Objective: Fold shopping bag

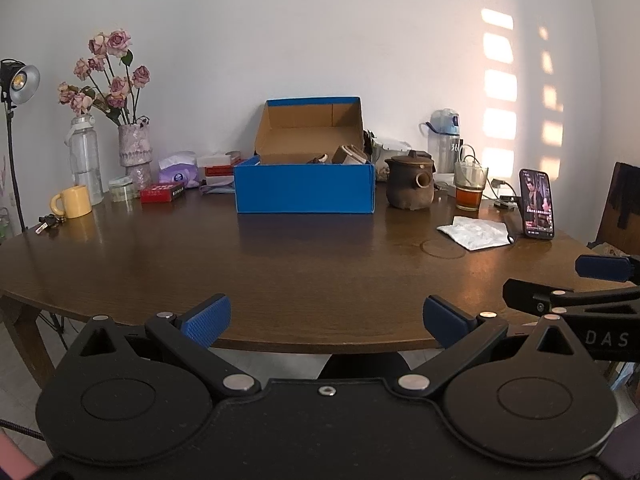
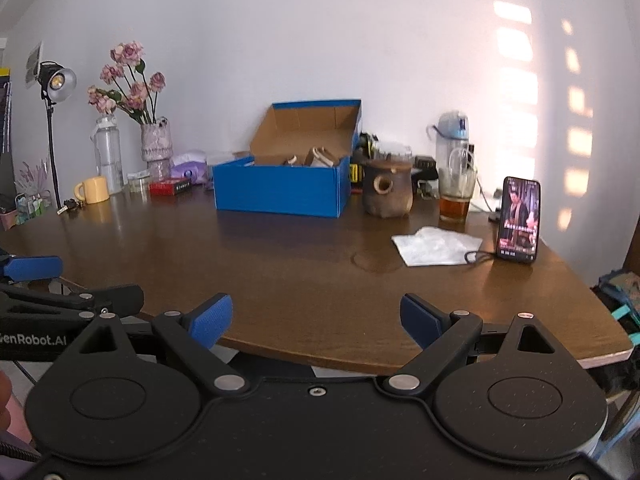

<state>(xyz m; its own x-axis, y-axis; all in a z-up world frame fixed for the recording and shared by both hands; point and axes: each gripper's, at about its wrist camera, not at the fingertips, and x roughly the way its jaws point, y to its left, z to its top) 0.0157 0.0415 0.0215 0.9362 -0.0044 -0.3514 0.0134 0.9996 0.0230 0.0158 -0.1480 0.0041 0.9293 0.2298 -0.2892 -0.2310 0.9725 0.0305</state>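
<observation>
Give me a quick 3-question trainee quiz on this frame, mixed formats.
1. True or false: the left tool and the right tool both hover open at the near edge of the table, holding nothing.
2. Multiple choice: the white bag lies flat nearest to: A) the yellow mug; B) the phone; C) the vase of roses.
3. Fill in: the blue box at the table's centre has its lid ____.

Key: 1 true; 2 B; 3 open (raised).
</observation>
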